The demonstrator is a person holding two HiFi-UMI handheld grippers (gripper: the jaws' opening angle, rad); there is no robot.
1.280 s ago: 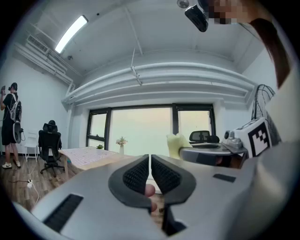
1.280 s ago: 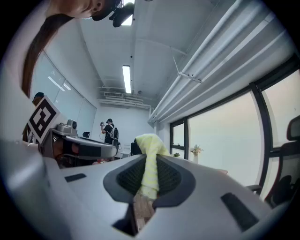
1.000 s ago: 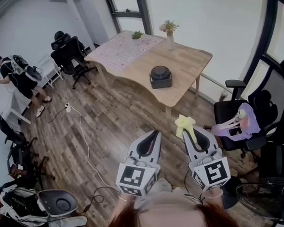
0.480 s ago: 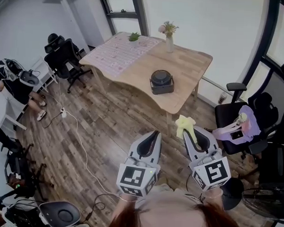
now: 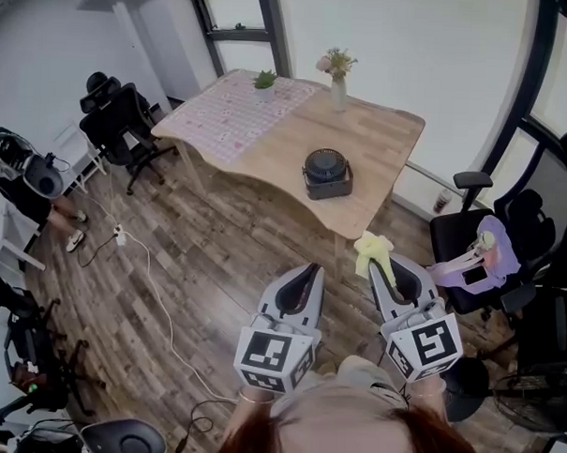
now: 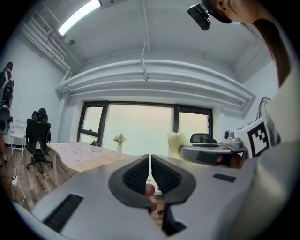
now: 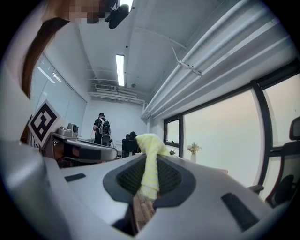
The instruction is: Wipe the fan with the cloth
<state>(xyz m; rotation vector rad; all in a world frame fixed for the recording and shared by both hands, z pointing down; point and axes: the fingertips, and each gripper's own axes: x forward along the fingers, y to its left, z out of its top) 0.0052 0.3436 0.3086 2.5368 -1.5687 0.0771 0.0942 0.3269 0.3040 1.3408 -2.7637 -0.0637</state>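
In the head view I look steeply down on both grippers, held side by side over the wooden floor. The left gripper has its jaws brought together with nothing between them. The right gripper is clamped on the pale yellow cloth, which bunches out past its tip. The fan (dark, round, on a squarish base) sits on the table near the edge closest to me, well apart from both grippers. At the table's far side stand a vase of flowers and a small potted plant, and a patterned runner covers its left part. A black office chair stands to the right of the table with something purple lying on it; I cannot tell what it is. A white cable trails over the floor on the left.

In the left gripper view the two ribbed pads meet with only a hairline between them, and they hold nothing. The right gripper shows just beside it on the right, the cloth poking up at its tip. The table with the vase lies beyond, before the big window.

In the right gripper view the cloth runs as a narrow strip between the pads, pinched firmly, and its free end flops over the tip. A person stands far back in the room.
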